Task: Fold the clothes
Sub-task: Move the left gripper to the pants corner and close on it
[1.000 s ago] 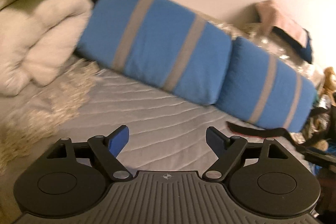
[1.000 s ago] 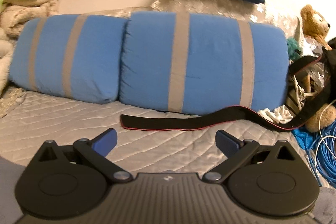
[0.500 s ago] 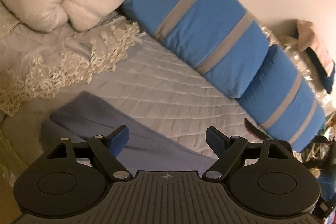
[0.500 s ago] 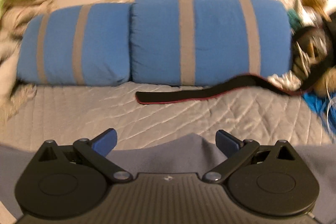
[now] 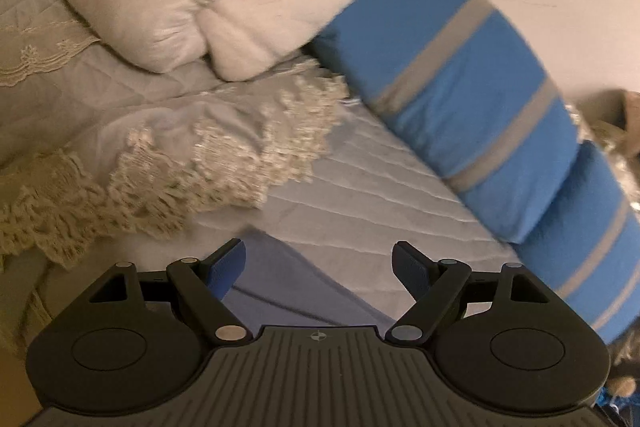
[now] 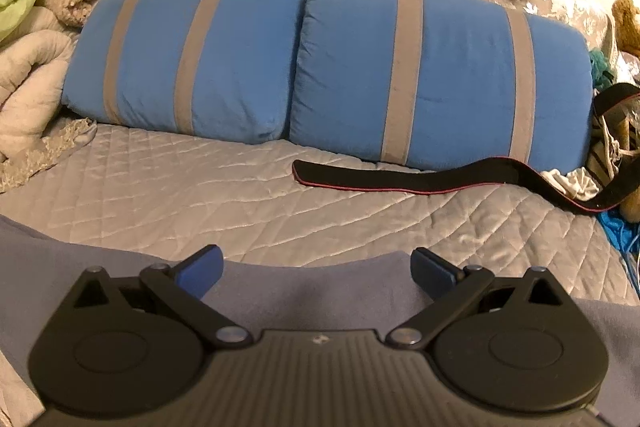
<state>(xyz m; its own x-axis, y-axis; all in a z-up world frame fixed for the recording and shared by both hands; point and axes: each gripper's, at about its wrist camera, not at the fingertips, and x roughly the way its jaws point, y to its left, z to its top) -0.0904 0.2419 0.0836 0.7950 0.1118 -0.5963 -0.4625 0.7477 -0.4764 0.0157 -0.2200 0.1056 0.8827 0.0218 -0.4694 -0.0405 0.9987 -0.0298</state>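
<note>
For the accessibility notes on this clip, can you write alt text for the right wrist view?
The open right gripper hangs over the edge of a grey-blue garment spread on a quilted silver-grey bedspread. Beyond lie a black strap with red edging and two blue pillows with grey stripes, with piled blankets at the left.

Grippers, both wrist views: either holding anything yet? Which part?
Nothing held. The left gripper and right gripper are both open above the grey-blue cloth garment on the quilted bed, pads clear of it.
</note>
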